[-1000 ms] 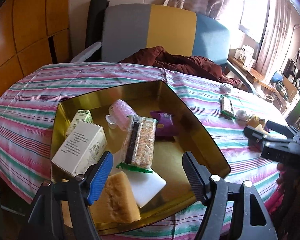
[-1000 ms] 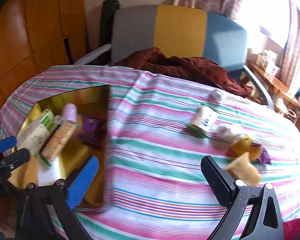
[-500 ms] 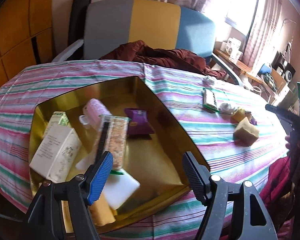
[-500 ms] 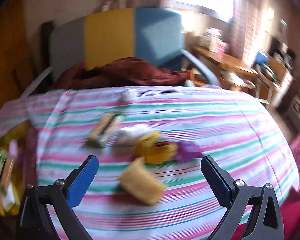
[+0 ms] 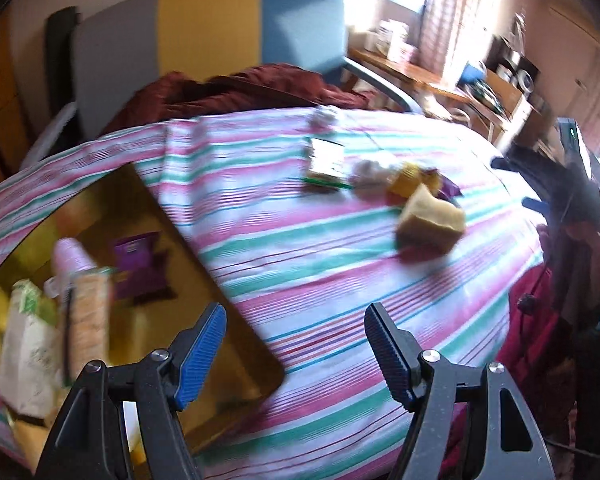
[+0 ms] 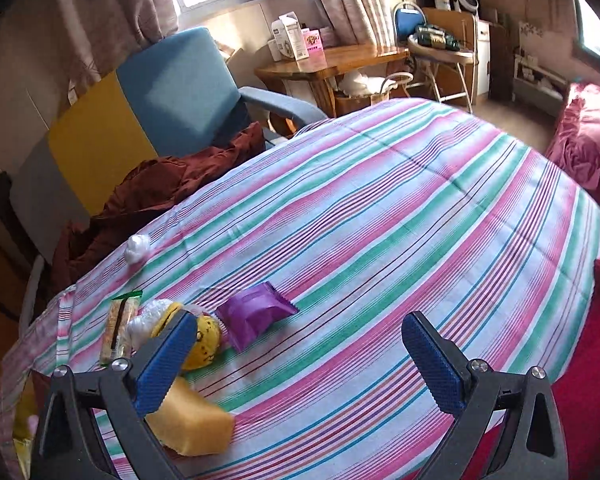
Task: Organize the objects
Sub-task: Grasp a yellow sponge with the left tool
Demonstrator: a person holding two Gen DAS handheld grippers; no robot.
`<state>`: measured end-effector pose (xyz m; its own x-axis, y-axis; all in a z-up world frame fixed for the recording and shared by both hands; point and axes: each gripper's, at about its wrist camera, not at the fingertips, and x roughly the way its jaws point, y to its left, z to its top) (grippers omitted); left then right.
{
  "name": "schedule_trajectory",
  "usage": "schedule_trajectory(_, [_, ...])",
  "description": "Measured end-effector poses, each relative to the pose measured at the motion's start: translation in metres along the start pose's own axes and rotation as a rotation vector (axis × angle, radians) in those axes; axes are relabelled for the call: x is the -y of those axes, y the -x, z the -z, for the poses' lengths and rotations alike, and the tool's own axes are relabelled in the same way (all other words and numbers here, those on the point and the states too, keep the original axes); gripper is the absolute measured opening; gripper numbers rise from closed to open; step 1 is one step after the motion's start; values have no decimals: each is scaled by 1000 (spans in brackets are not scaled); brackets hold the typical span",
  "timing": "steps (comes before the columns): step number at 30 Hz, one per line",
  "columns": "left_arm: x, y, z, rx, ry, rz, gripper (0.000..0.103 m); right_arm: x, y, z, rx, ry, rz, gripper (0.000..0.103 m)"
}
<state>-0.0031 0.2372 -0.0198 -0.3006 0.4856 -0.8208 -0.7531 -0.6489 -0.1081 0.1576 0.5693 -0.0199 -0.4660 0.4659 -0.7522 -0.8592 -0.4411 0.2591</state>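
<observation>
My left gripper (image 5: 296,356) is open and empty, hovering over the right rim of the gold tray (image 5: 236,320). The tray holds a purple packet (image 5: 138,264), a cereal bar (image 5: 90,320), a pink roll and boxes. On the striped cloth lie a yellow sponge (image 5: 430,220) (image 6: 192,426), a second cereal bar (image 5: 326,158) (image 6: 118,334), a plastic wad (image 6: 148,320), a yellow toy (image 6: 206,342), a second purple packet (image 6: 256,314) and a white ball (image 6: 137,249). My right gripper (image 6: 300,360) (image 5: 520,184) is open and empty, with the loose items at its left finger.
An armchair (image 6: 148,112) with a grey, yellow and blue back stands behind the table, with maroon cloth (image 5: 252,84) draped on its seat. A wooden desk (image 6: 332,60) with boxes is beyond it. Pink bedding (image 6: 584,140) lies to the right. A red sleeve (image 5: 540,320) is at the table's near edge.
The left view has swung right, from over the tray to its right rim and the loose items. The right view has rolled and swept right. Both grippers stay open.
</observation>
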Motion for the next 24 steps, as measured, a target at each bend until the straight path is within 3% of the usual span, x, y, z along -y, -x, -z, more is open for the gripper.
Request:
schedule_trajectory(3, [20,-14,-8,-26,-45,25,80,0,0,1,-9,-5,-11,103])
schedule_trajectory(16, [115,-84,-57,-80,-279,143,89,4,-6,2,-57,-37,-70,103])
schedule_trajectory(24, [149,-125,-73,-128,-313,188,89,14,-13,1,-93,-89,-96,103])
